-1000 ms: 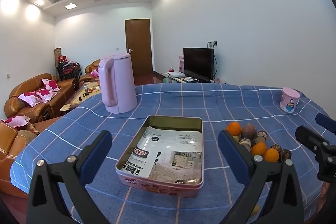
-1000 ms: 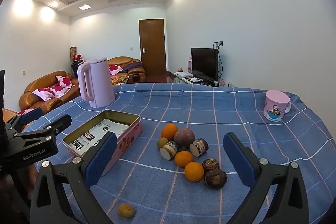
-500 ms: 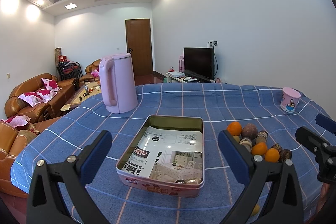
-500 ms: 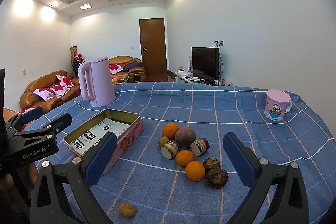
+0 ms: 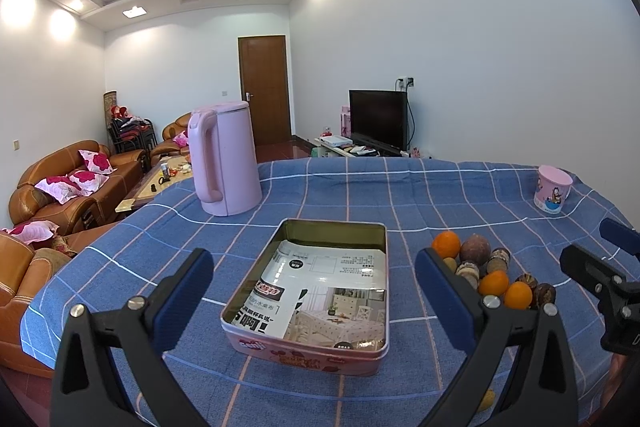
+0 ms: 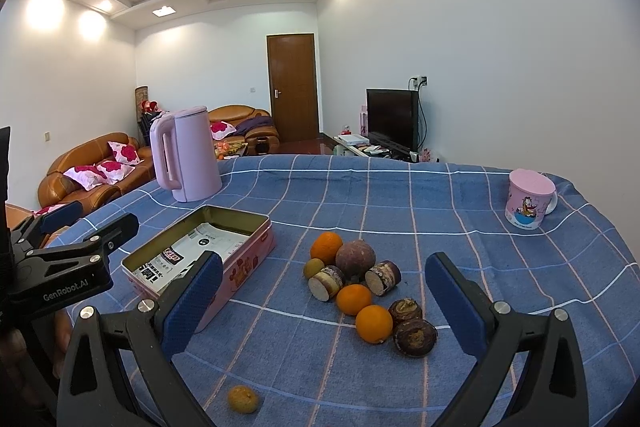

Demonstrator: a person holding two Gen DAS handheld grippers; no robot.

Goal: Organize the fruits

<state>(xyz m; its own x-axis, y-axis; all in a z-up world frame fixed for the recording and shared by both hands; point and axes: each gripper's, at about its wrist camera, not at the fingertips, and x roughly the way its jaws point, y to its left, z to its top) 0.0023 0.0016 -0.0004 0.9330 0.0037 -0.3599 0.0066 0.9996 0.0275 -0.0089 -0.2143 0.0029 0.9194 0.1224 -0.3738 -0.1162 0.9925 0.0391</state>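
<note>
Two sets of tongs are hovering low over the near edge of the table (image 6: pixel 440 211), both spread wide and gripping nothing: the left tongs (image 5: pixel 314 285) are framing the tin (image 5: pixel 320 291), and the right tongs (image 6: pixel 324 291) are facing the fruit. Nearest of all, one small yellowish fruit (image 6: pixel 243 399) is lying alone close to the table's near edge, well apart from the rest. A little farther in, the main pile (image 6: pixel 360 291) is sitting just right of the tin: three oranges (image 6: pixel 374 323), a round purple fruit (image 6: pixel 355 259), a small green one (image 6: pixel 313 267) and several dark cut pieces, most of them touching one another. The tin is standing open with only a printed paper inside, so no fruit is in it yet. Farther off, a pink kettle (image 6: pixel 188 155) is standing at the far left and a pink mug (image 6: pixel 528 203) at the far right.

The round fruits are likely to roll: closing on one in the packed pile could nudge its neighbours loose, and the lone fruit could be knocked off the near edge by a low sweep. Pressing on the tin's rim could tip or slide it.
</note>
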